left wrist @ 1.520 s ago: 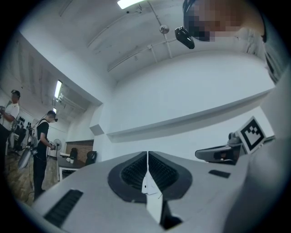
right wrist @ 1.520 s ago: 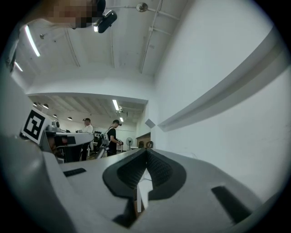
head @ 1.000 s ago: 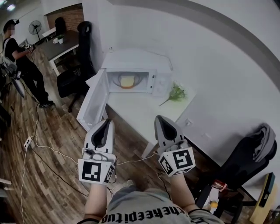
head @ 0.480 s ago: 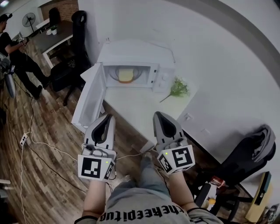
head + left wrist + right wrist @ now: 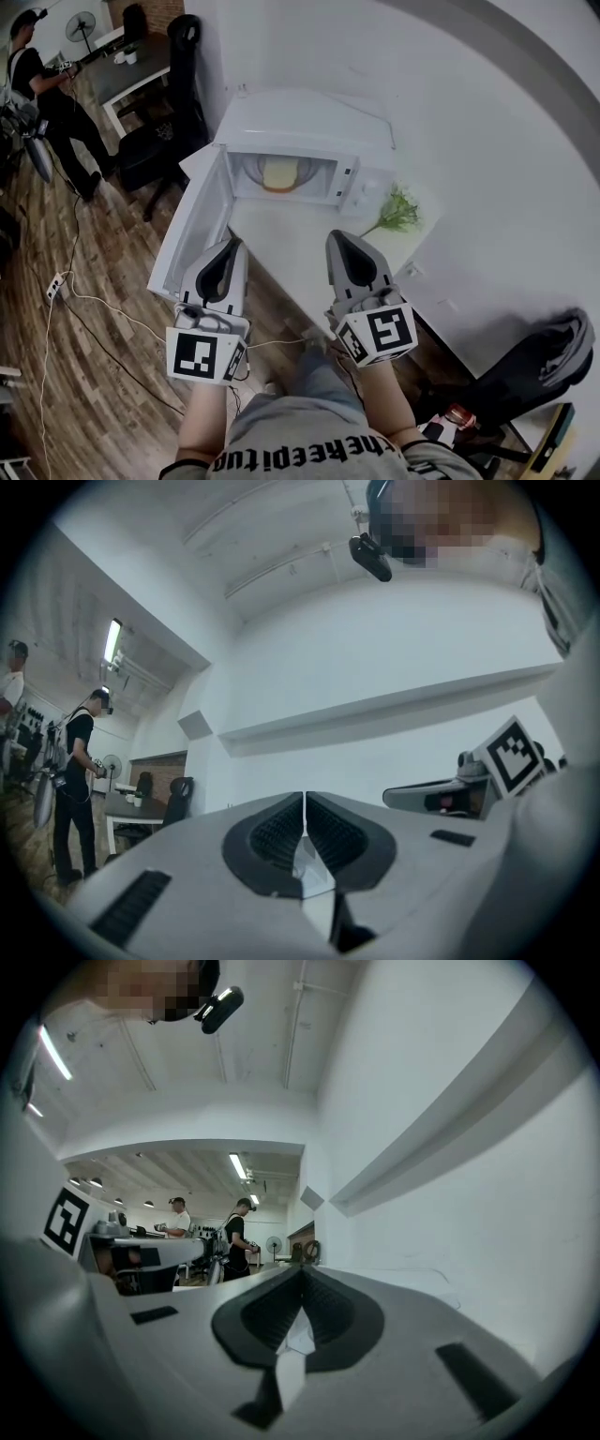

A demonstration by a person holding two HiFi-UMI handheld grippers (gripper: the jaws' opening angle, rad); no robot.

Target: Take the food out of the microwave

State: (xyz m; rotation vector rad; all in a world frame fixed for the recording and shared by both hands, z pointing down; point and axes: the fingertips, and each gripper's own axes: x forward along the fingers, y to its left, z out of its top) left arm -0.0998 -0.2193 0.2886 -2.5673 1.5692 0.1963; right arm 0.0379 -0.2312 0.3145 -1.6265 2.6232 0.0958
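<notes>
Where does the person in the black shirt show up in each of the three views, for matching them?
Head view: the person in the black shirt stands in the top left corner.
Left gripper view: that person is near the left edge, at mid-height.
Right gripper view: that person is just left of centre, beside a person in white.
Shared landmark: the standing fan, just right of that person in every view.

Moved in closer: my left gripper (image 5: 232,247) now beside open microwave door (image 5: 192,234), my right gripper (image 5: 339,237) now over table (image 5: 281,239) edge.
</notes>
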